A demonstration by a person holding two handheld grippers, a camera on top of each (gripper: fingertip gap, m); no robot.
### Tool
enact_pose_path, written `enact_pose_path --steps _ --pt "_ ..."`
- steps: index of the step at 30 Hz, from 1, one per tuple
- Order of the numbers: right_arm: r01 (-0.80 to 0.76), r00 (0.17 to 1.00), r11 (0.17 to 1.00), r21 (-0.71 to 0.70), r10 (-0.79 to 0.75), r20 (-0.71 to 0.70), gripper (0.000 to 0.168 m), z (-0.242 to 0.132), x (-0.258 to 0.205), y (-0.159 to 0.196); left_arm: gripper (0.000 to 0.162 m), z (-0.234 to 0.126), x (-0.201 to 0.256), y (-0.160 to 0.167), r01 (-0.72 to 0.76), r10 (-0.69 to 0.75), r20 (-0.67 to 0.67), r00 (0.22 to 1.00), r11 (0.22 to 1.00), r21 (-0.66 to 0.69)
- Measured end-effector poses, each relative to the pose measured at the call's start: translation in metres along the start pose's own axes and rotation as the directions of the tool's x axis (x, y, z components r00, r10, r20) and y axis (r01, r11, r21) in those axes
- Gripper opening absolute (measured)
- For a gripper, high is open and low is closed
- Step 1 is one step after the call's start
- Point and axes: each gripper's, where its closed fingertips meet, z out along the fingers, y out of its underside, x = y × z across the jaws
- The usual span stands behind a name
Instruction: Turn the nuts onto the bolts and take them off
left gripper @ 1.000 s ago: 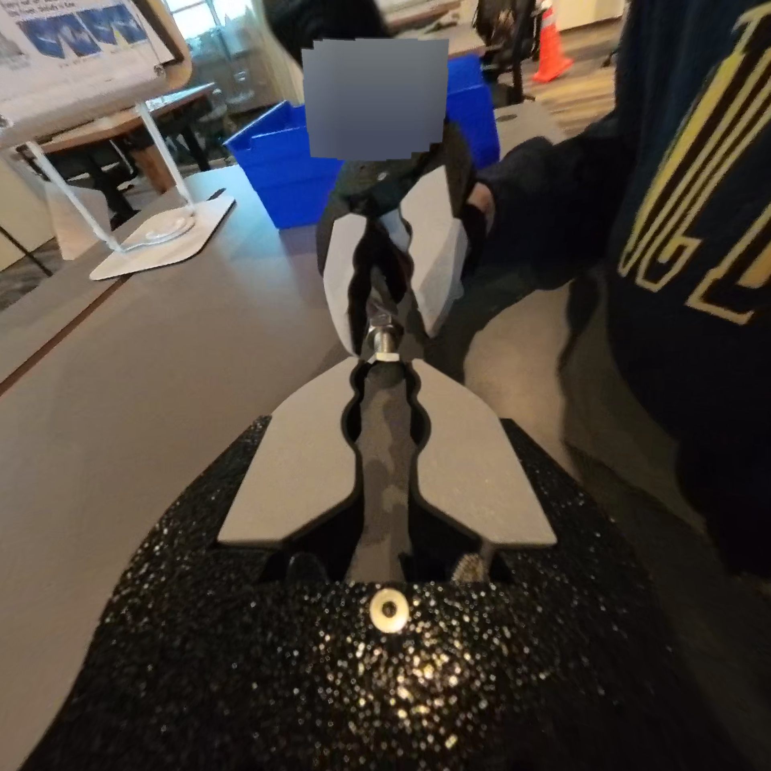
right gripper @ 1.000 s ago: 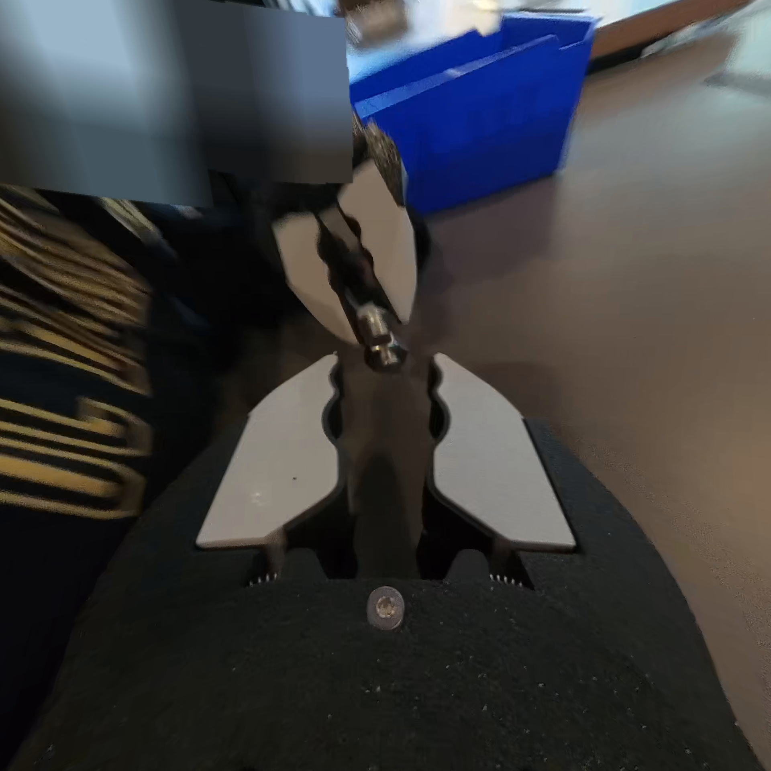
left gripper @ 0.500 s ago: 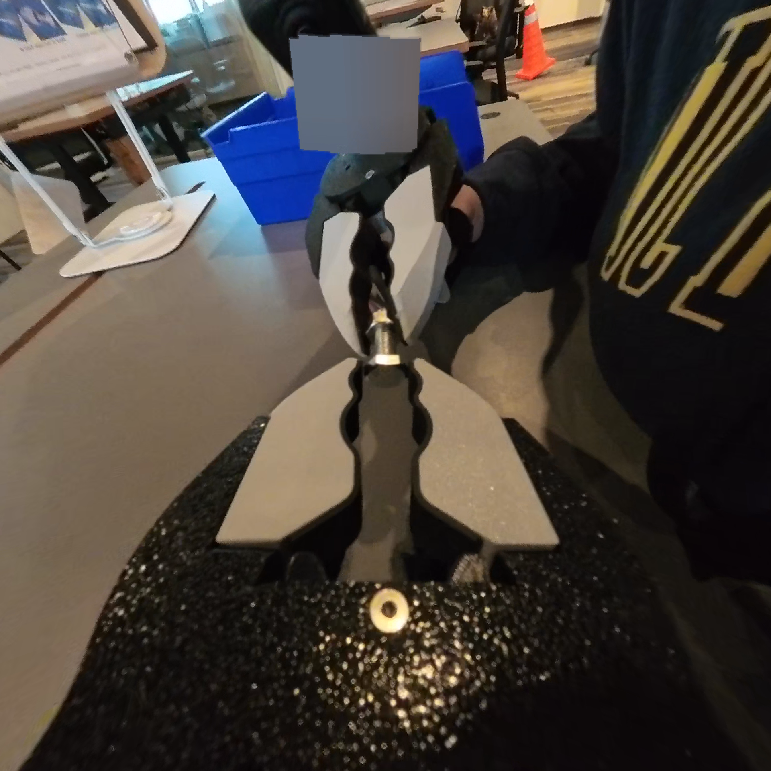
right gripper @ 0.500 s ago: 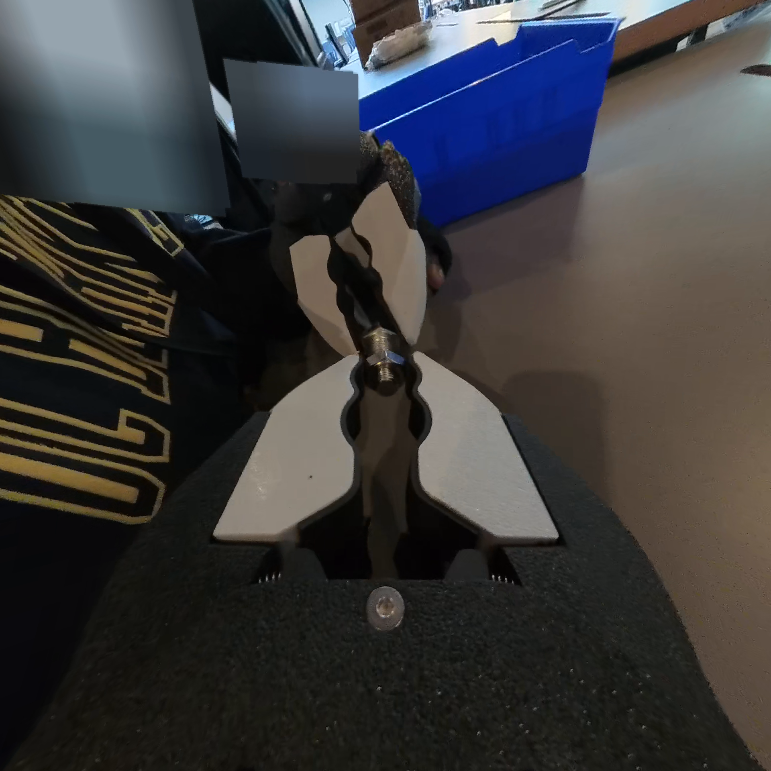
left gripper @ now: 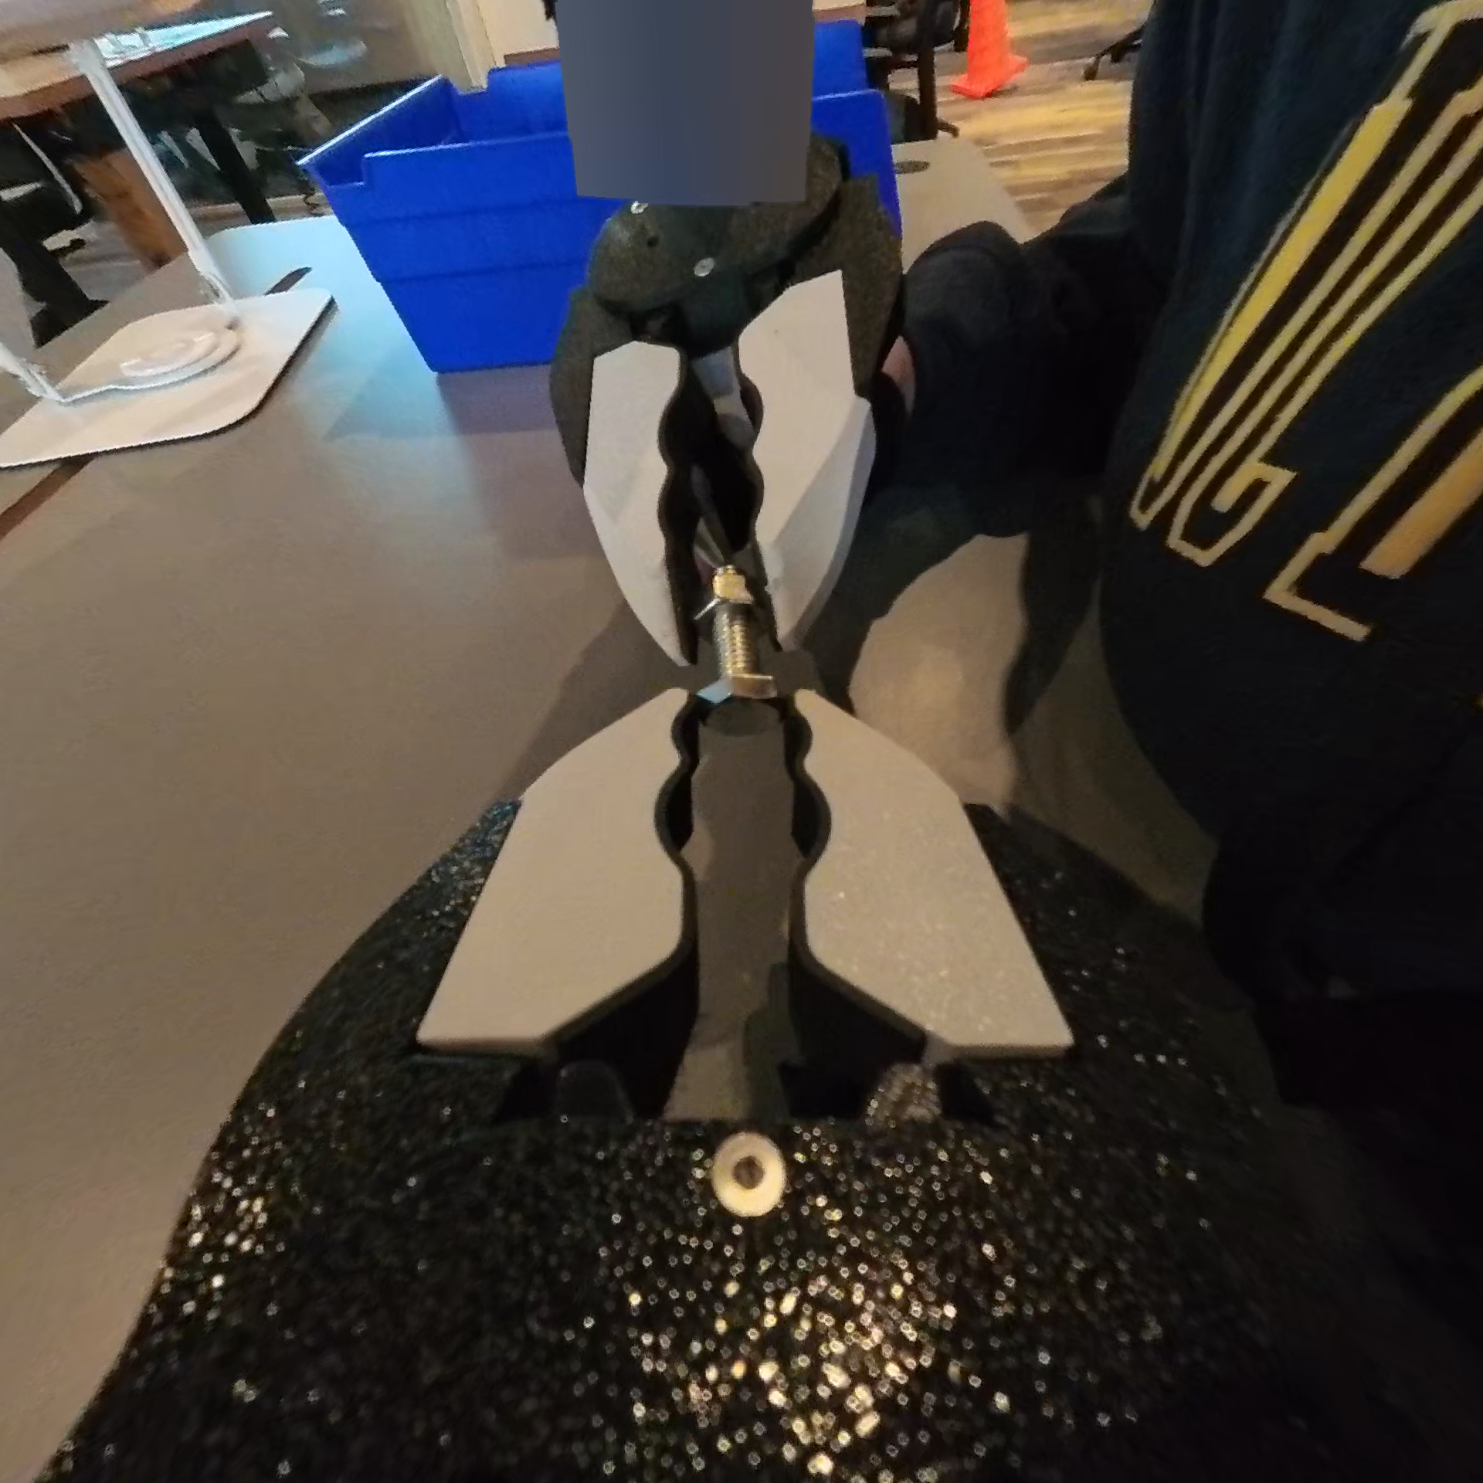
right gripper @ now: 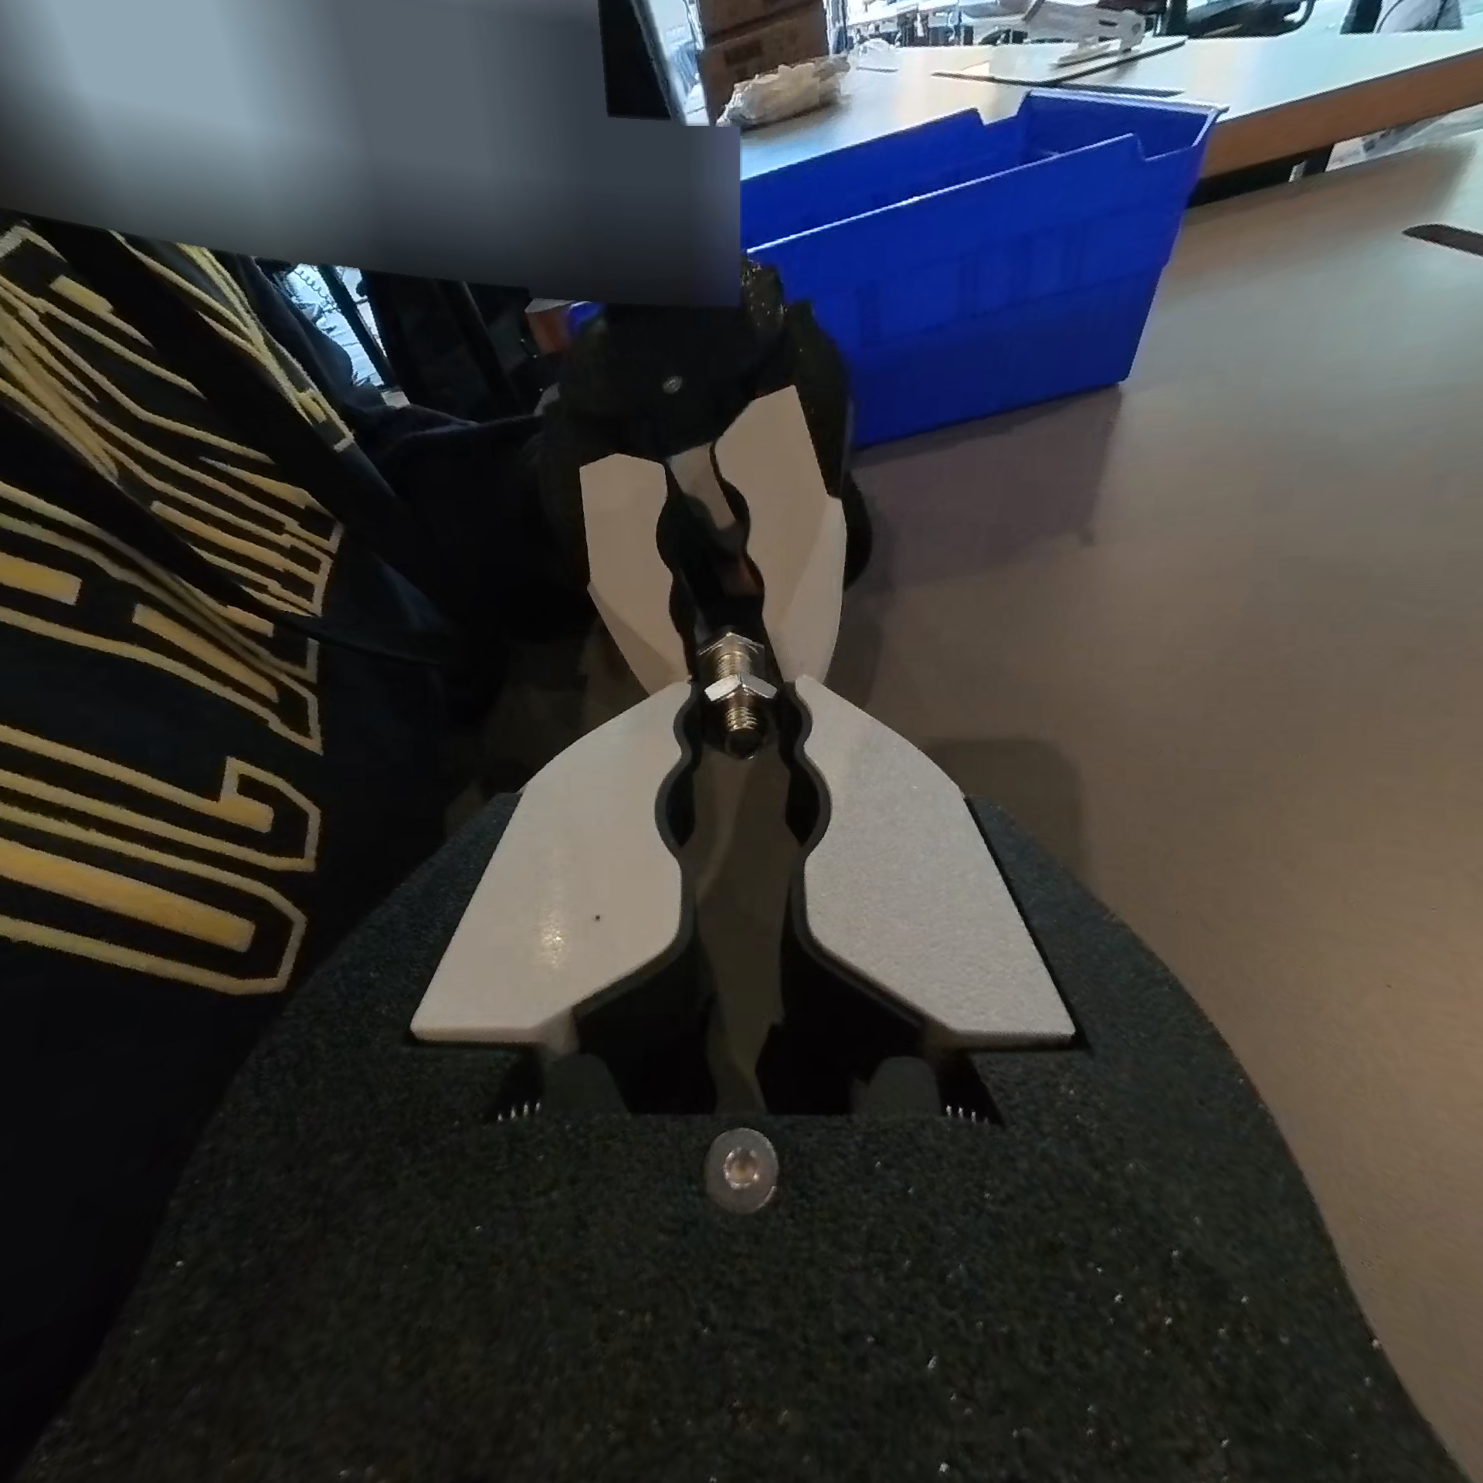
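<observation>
The two grippers face each other tip to tip above the brown table (left gripper: 281,642). My left gripper (left gripper: 734,698) is shut on the hex head of a silver bolt (left gripper: 734,642). The bolt's threaded shaft points away into the right gripper (left gripper: 726,610), which holds the nut (left gripper: 730,592). In the right wrist view my right gripper (right gripper: 737,692) is shut on the nut (right gripper: 734,688). The bolt's thread end (right gripper: 742,726) pokes through it toward the camera. The left gripper (right gripper: 722,642) holds the bolt head behind it.
A blue plastic bin (left gripper: 449,241) (right gripper: 1003,265) stands on the table behind the grippers. A clear stand on a white base (left gripper: 160,353) is at the far left. A person in a dark sweatshirt (left gripper: 1284,401) stands close beside the grippers. An orange cone (left gripper: 987,48) is on the floor far back.
My right gripper has closed from a wider gap onto the nut and steadied. More of the bolt's thread now shows past the nut. The left gripper stays shut on the bolt head.
</observation>
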Motion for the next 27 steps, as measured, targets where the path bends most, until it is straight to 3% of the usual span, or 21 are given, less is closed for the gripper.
enact_pose_path --steps 4,7,15,17,19,27 --pt "0.000 1.000 1.000 0.017 0.000 0.001 0.020 -0.001 -0.002 -0.003 0.018 0.001 -0.002 0.002 0.010 -0.010 0.010 1.000 1.000 -0.015" --pt "-0.033 0.999 0.998 0.045 0.031 0.037 0.035 -0.005 -0.003 -0.006 0.018 0.003 -0.001 0.004 0.004 -0.004 0.006 1.000 0.999 -0.037" --pt "0.016 0.998 0.999 -0.033 -0.014 0.058 0.043 -0.001 -0.009 0.003 0.017 0.003 -0.002 0.005 0.009 -0.008 0.014 1.000 0.999 -0.045" --pt "0.056 0.995 0.998 -0.004 -0.055 0.078 0.044 -0.004 -0.014 0.000 0.017 0.004 -0.001 0.006 0.002 -0.002 0.012 1.000 0.998 -0.057" --pt "0.081 0.984 0.997 0.016 -0.082 0.161 0.032 -0.008 -0.026 -0.002 0.018 0.006 -0.001 0.008 -0.001 0.002 0.016 1.000 0.997 -0.074" --pt "0.062 0.997 0.998 -0.011 -0.061 0.042 0.046 -0.007 -0.007 0.001 0.017 0.003 -0.001 0.005 0.010 -0.010 0.008 1.000 0.998 -0.054"
